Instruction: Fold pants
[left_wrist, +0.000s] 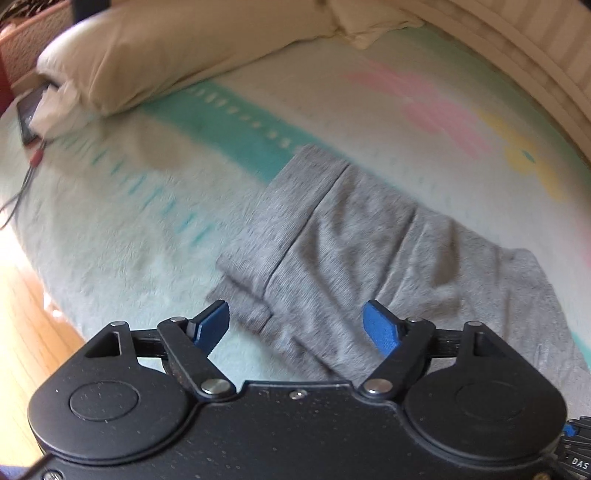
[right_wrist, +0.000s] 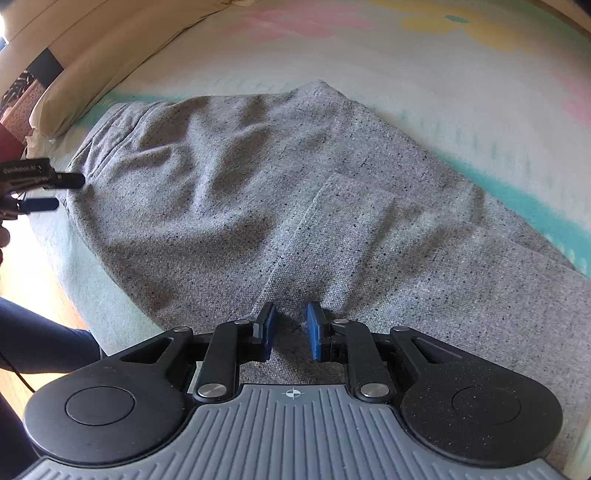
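The left gripper (left_wrist: 297, 325) hangs with its blue pads spread wide and nothing between them, poised above the near edge of the grey pants (left_wrist: 369, 240), which lie partly folded on a pastel bedspread (left_wrist: 129, 221). In the right wrist view the same tool shows at the far left edge (right_wrist: 44, 192), just beside the garment's waistband end, apart from the cloth as far as can be told.

The right gripper (right_wrist: 291, 328) points steeply down at the pants (right_wrist: 258, 177), its pads drawn close together with only a narrow gap; the tips sit against the fabric near a seam, but whether a pinch of cloth is caught between them cannot be told from here.

The pants run across the bed from the bunched waist end, past a pocket-like panel, to the leg end trailing off at lower right. A cream pillow (left_wrist: 166, 48) rests at the head of the bed, with a phone (left_wrist: 29, 114) and cables at the mattress edge; a person's dark sleeve (right_wrist: 44, 332) shows at the left, over a wooden floor (left_wrist: 22, 325).

To fold cleanly, the open left tool likely needs to come down square on the doubled edge and take both layers at once, while the right one keeps its end pinned so the cloth does not drag. The rumpled waist area may want smoothing first, or the next fold will trap creases.
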